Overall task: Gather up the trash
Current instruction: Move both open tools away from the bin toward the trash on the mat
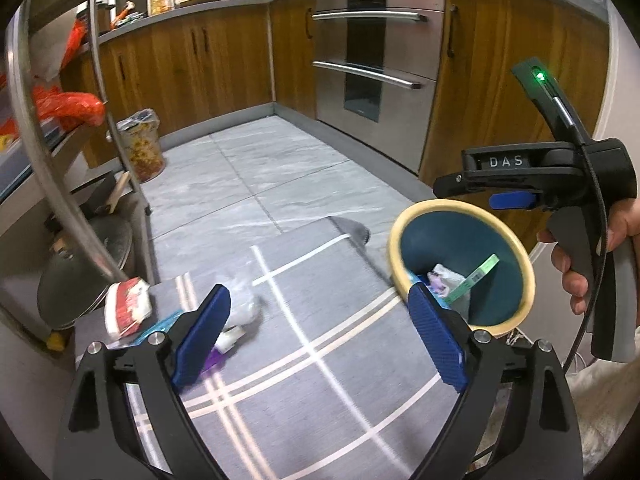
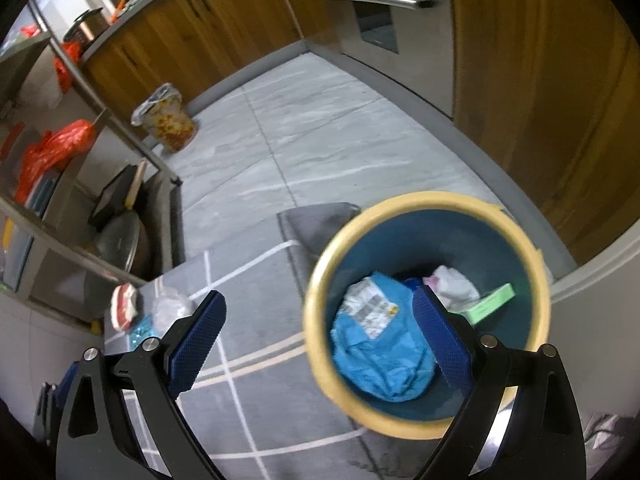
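Blue ribbed pads of the left gripper (image 1: 320, 332) stand wide apart and released, nothing between them but the grey lined rug (image 1: 320, 360). Just beyond the left-hand jaw lie the remaining pieces of trash: a crumpled clear plastic wrapper (image 1: 244, 300), a red-and-white packet (image 1: 128, 308) further out to that side, a teal wrapper (image 1: 160, 326) and a small white-and-purple scrap (image 1: 228, 344) partly hidden behind the pad. Judged by their look, all are light, thin and soft; the clear film is likely slippery and will crush rather than resist, so a pinch across a bunched fold should hold better than one on a flat edge. The red-and-white packet seems fuller and a little stiffer, best taken across its narrow width. Beyond the right-hand jaw stands the teal bin (image 1: 404, 256) with a cream rim, already holding paper and a green box. The right gripper (image 2: 320, 328) is likewise spread and empty, its right-hand jaw hanging over the bin's mouth, above a blue bag (image 2: 380, 364).
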A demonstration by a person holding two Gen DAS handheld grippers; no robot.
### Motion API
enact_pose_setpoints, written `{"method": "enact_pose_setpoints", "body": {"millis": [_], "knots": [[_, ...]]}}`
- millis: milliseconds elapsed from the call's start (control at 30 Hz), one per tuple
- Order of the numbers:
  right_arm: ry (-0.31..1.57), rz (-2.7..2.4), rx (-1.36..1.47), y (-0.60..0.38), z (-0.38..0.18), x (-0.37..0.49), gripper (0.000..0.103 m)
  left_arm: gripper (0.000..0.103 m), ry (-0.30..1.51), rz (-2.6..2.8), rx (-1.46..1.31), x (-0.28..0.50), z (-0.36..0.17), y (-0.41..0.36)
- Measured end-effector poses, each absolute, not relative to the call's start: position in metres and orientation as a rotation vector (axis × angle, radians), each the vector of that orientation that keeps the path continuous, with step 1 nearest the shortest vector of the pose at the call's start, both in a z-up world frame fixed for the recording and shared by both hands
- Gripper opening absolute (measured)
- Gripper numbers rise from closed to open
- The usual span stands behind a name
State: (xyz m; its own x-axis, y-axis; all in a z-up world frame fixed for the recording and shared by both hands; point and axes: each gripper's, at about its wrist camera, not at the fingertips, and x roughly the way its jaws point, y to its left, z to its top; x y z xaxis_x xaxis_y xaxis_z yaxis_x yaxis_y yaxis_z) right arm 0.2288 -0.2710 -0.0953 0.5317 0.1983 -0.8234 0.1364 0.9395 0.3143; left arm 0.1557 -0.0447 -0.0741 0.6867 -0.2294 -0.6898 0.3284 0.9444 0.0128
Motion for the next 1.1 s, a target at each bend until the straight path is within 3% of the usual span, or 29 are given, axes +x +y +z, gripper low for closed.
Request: {"method": "enact_pose_setpoints", "body": {"millis": [533,867,1100], "knots": [[1.044,0.145,0.283,-0.176,-0.107,0.236,0.094,0.089,0.799,-0.112,0.058,0.133,-0.083,0.079],[1.092,0.221,0.207,-0.120,-0.125,0.259,0.094,0.089,0.890,0.104,-0.084,0.168,-0.114,0.151],[1.123,0.266,0.160,-0.098,-0.143,0.276,0.091,0.089,0.941,0.132,-0.084,0.192,-0.134,0.157]]}}
